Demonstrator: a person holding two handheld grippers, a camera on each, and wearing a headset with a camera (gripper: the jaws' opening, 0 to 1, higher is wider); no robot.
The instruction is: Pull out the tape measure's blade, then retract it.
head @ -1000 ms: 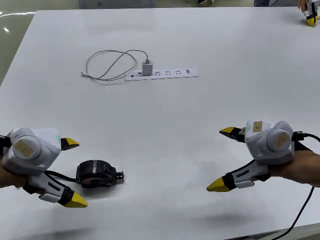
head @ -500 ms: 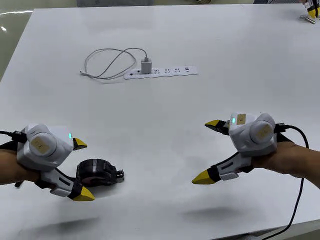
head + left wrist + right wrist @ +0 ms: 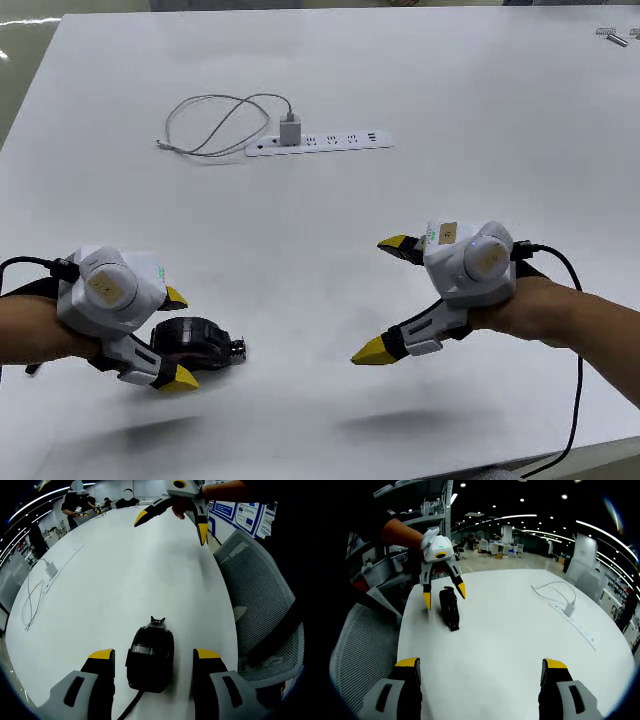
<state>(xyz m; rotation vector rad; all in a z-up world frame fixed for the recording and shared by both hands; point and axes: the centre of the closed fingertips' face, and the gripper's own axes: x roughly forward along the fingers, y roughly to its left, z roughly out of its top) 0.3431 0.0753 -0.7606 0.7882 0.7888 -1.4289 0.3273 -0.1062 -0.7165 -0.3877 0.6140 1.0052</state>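
A black tape measure point(image 3: 195, 343) lies on the white table point(image 3: 330, 220) at the near left, its blade tip pointing right toward my other hand. My left gripper point(image 3: 177, 338) is open, one yellow-tipped finger on each side of the case. In the left gripper view the tape measure point(image 3: 150, 652) sits between the fingers of the left gripper point(image 3: 154, 655), with a gap on both sides. My right gripper point(image 3: 380, 297) hovers open to the right, empty, well apart from the tape. The right gripper view looks past the right gripper point(image 3: 481, 664) at the tape measure point(image 3: 449, 607) under the left gripper point(image 3: 444, 595).
A white power strip point(image 3: 318, 142) with a plugged charger and a looped white cable point(image 3: 215, 125) lies at the back centre. Small items point(image 3: 610, 35) sit at the far right corner. The table's near edge runs just below both hands. A mesh chair point(image 3: 260, 580) stands beside the table.
My left gripper has slid right so that its open fingers now straddle the tape measure. My right gripper has moved left toward it. The tape measure has stayed put.
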